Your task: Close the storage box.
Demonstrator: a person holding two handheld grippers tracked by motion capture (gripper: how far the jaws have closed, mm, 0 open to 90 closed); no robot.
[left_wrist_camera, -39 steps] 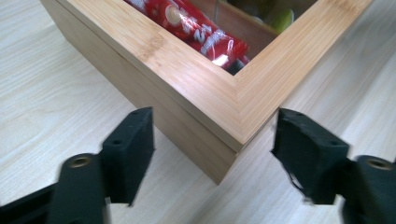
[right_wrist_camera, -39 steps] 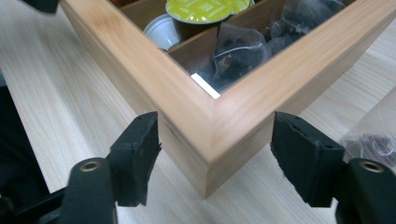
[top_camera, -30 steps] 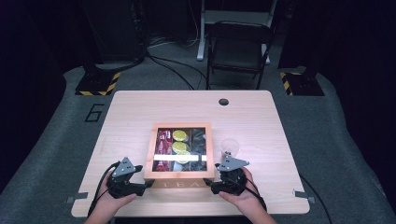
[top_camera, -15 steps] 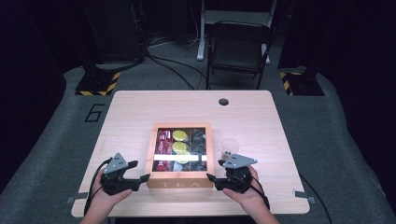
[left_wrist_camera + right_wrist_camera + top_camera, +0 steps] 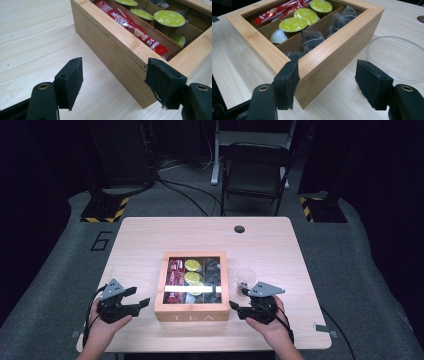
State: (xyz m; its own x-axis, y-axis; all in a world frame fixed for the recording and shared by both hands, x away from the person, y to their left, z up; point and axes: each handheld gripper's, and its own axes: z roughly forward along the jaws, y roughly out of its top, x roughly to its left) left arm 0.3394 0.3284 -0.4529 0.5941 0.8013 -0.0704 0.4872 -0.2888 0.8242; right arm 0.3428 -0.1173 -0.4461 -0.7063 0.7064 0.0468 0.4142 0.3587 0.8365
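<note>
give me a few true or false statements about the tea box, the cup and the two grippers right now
1. The wooden tea box holds capsules with green lids. True.
2. The clear plastic cup stands inside the box. False: it stands on the table just to the right of the box.
3. The left gripper is clamped on a red sachet. False: its jaws stand open with nothing between them, and the red sachets lie in the box.
4. The right gripper has its open jaws at a near corner of the box. True.
5. The box carries the word TEA on its front. True.
</note>
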